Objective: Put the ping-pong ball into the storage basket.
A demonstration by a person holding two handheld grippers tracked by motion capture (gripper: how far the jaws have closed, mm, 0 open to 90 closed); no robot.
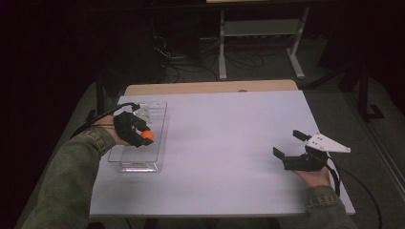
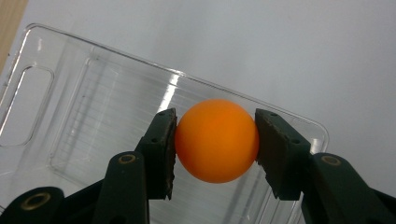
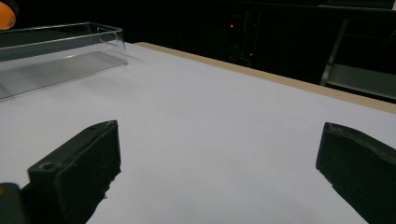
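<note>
An orange ball (image 2: 217, 140) is clamped between the two black jaws of my left gripper (image 2: 215, 147), which is shut on it. It hangs above a clear plastic tray (image 2: 70, 116). From the high view the left gripper (image 1: 142, 135) holds the orange ball (image 1: 147, 135) over the clear plastic tray (image 1: 138, 164) at the left of the white table. My right gripper (image 1: 287, 144) rests low at the table's right side, open, with nothing between its jaws. In the right gripper view the right gripper (image 3: 219, 168) stands wide over bare table, and the tray (image 3: 60, 56) lies far off at the upper left.
The white tabletop (image 1: 224, 143) has a wooden strip (image 1: 210, 87) along its far edge. Beyond it are a dark floor with cables and a white metal frame (image 1: 258, 38). A cable (image 1: 95, 119) trails from the left gripper off the table's left side.
</note>
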